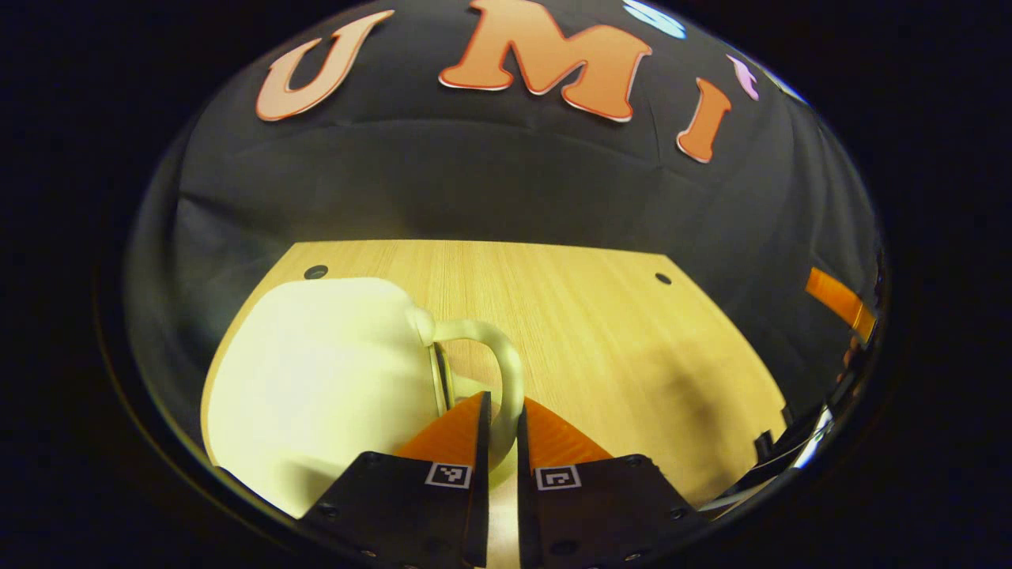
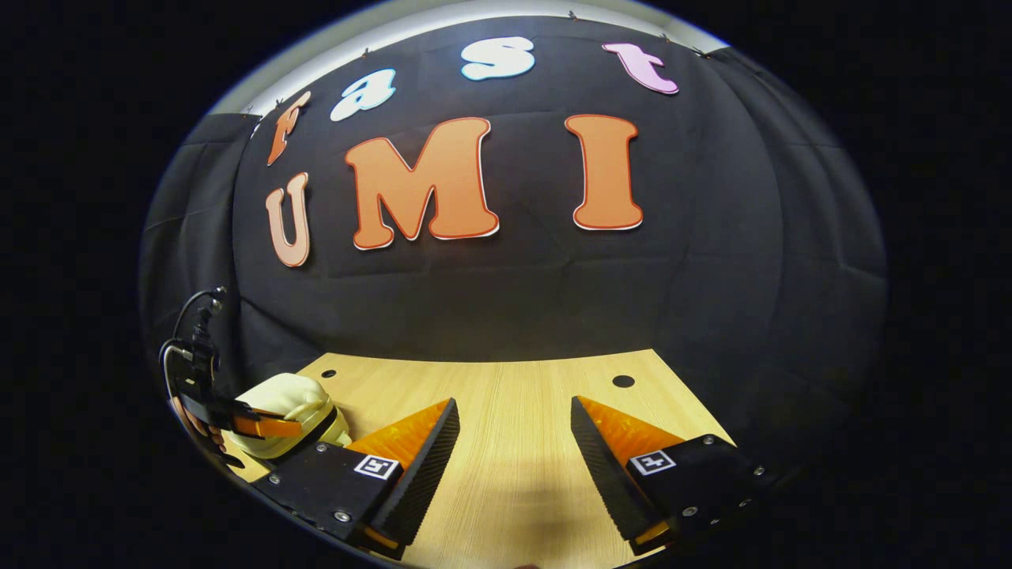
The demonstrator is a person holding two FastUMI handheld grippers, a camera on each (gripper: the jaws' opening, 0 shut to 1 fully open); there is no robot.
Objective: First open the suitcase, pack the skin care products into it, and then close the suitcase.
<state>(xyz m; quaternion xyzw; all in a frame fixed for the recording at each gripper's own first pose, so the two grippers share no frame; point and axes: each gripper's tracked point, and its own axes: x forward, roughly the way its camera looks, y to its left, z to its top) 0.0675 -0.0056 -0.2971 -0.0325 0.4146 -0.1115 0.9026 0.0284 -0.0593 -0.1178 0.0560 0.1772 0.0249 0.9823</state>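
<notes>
A: Item one, left gripper view. What is entered?

B: Suitcase [image 1: 316, 387], pale cream, smooth hard shell, closed. It fills the lower left of the frame and lies on a table [image 1: 601, 332] of light wood grain. A looped handle [image 1: 498, 356] of the same cream colour stands out from its right side, near the lower centre.

A: And the left gripper [image 1: 504, 419]?

B: Bottom centre of the frame. Its two fingers are drawn almost together, one on each side of the handle's loop, with the loop passing down through the narrow gap. They look clamped on the handle.

A: Anything else on that table?

B: Two small dark round holes, one at the upper left corner [image 1: 315, 272] just above the suitcase, one toward the upper right [image 1: 663, 278].

A: Item two, right gripper view.

B: Right gripper [image 2: 514, 431], bottom centre, fingers spread wide, bare tabletop between them, nothing held. It sits apart from the suitcase.

A: Does the suitcase appear there?

B: Yes, small, at the lower left edge of the frame [image 2: 288, 407], partly hidden behind the right gripper's near finger. The left gripper [image 2: 261, 427] shows in front of it, with a hand [image 2: 196, 423] holding it and a dark cable looped above.

A: Skin care products?

B: None entered.
</notes>
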